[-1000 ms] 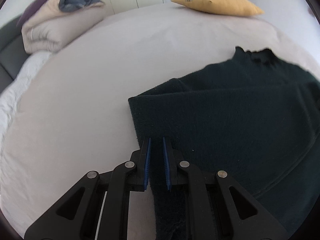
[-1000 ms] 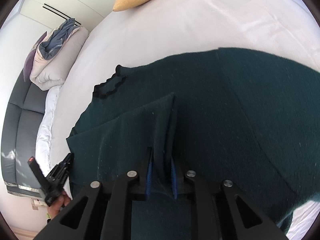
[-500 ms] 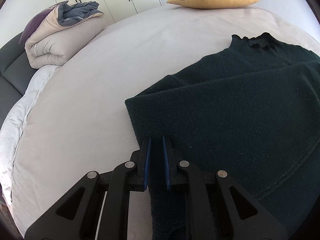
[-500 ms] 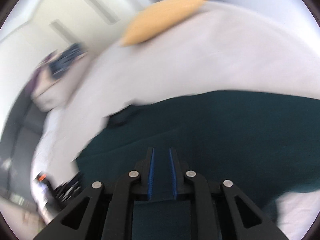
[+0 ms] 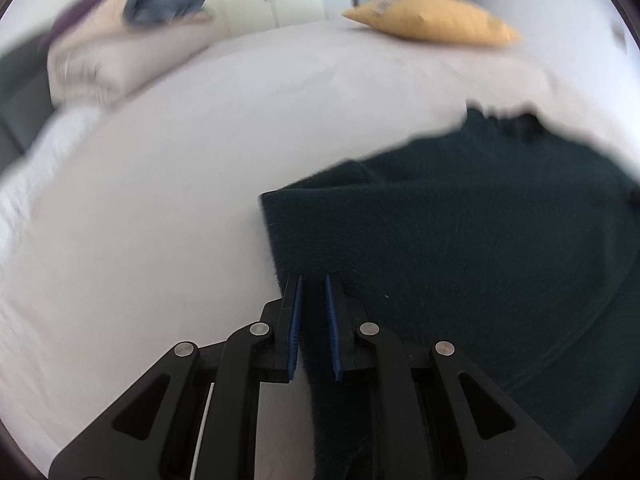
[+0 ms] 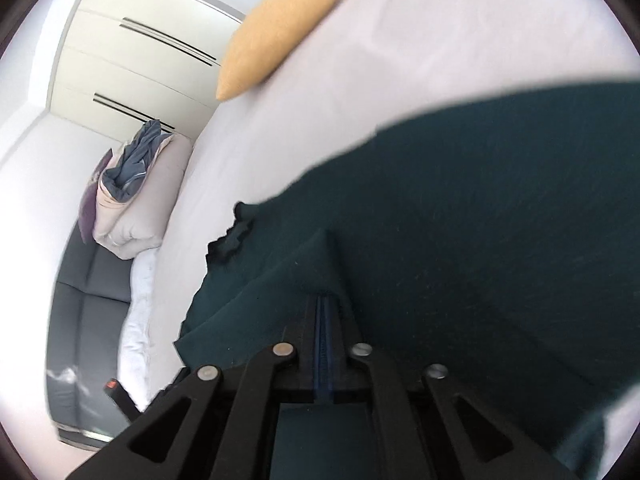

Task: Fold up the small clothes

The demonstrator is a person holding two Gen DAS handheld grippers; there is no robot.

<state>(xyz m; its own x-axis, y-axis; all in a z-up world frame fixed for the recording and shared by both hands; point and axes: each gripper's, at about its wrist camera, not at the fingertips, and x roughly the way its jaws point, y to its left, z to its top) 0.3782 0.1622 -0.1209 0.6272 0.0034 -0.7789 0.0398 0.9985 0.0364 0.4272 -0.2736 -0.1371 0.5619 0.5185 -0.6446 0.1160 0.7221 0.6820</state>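
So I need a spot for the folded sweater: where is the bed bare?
Bare sheet lies between the dark green sweater, the folded duvet and the yellow pillow. The side under the sweater is covered.

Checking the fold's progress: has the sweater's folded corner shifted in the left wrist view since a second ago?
No. The dark green sweater keeps its corner just beyond the left gripper, with the yellow pillow similarly placed.

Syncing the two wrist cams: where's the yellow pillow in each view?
Left wrist: yellow pillow top, right of centre, at the bed's far edge.
Right wrist: yellow pillow top, left of centre, tilted.
Shared landmark: the dark green sweater's frilly collar.
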